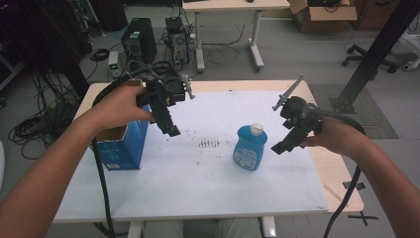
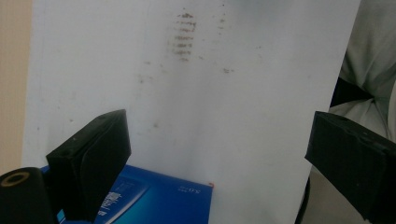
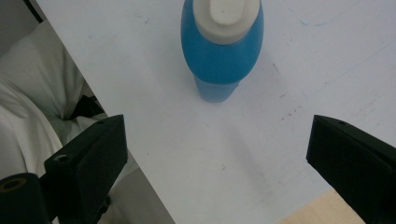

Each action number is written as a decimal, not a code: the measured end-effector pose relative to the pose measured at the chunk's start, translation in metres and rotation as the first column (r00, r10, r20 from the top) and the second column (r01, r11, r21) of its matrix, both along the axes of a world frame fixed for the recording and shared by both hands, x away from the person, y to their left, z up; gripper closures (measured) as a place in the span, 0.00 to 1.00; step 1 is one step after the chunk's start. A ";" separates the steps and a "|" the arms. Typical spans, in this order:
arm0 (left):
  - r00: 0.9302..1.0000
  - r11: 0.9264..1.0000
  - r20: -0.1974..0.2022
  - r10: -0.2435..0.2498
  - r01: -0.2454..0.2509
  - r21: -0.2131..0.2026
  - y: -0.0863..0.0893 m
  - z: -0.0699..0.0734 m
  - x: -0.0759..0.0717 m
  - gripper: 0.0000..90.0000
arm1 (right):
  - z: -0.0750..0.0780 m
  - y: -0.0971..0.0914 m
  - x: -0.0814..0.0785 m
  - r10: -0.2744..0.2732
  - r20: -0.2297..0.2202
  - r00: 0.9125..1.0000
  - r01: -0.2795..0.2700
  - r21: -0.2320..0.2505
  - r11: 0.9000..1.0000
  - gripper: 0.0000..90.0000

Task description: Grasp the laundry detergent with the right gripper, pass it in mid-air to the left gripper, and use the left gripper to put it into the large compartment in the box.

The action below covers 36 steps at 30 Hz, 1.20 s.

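Bottle just beside right tool.

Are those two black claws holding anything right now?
No. Both the left gripper and the right gripper are open and empty, hovering above the white table; the blue plastic bottle stands untouched.

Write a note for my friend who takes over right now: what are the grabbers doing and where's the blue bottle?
Left gripper: open, holding nothing, in the air beside the open blue box.
Right gripper: open, holding nothing, in the air just right of the blue bottle.
Bottle: upright on the white table sheet, white cap on, untouched.
Done: nothing gripped yet.
Left: probably grip the bottle with the right gripper; perhaps it goes into the box.
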<state>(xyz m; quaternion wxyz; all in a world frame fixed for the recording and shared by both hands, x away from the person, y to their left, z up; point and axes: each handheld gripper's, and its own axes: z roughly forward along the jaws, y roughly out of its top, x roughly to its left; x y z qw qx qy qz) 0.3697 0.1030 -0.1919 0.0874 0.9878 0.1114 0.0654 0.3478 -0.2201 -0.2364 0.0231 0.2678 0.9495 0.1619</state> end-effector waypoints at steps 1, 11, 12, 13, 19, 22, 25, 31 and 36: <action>1.000 1.000 0.001 -0.002 0.002 0.000 0.000 0.000 0.000 0.08 | -0.001 0.000 0.000 -0.005 -0.005 1.000 0.005 0.000 1.000 0.06; 1.000 1.000 -0.003 0.000 0.000 -0.001 0.001 -0.003 0.001 0.08 | -0.011 0.001 0.000 -0.027 -0.018 0.999 0.028 0.010 1.000 0.06; 1.000 1.000 -0.003 0.000 0.000 -0.001 0.001 -0.003 0.001 0.08 | -0.011 0.001 0.000 -0.027 -0.018 0.999 0.028 0.010 1.000 0.06; 1.000 1.000 -0.002 -0.001 0.001 -0.003 0.001 -0.003 0.002 0.08 | -0.013 0.001 0.000 -0.033 -0.010 0.999 0.034 0.012 0.999 0.05; 1.000 1.000 -0.004 -0.002 0.002 0.000 0.000 -0.004 0.003 0.08 | -0.020 0.001 -0.002 -0.037 0.004 0.999 0.037 0.039 0.999 0.05; 1.000 1.000 -0.003 -0.002 0.002 -0.003 0.001 -0.005 0.003 0.08 | -0.024 0.000 -0.002 -0.044 0.012 0.999 0.043 0.050 0.998 0.05; 1.000 1.000 -0.005 -0.001 0.001 -0.001 0.001 -0.005 0.003 0.08 | -0.028 0.000 -0.002 -0.054 0.018 0.998 0.053 0.068 0.996 0.05; 1.000 1.000 -0.008 0.001 -0.001 -0.004 0.002 -0.007 0.004 0.08 | -0.039 -0.001 -0.003 -0.069 0.022 0.997 0.066 0.102 0.993 0.05; 1.000 1.000 -0.010 0.002 -0.002 -0.001 0.003 -0.008 0.005 0.08 | -0.048 -0.002 -0.003 -0.079 0.046 0.996 0.072 0.131 0.989 0.05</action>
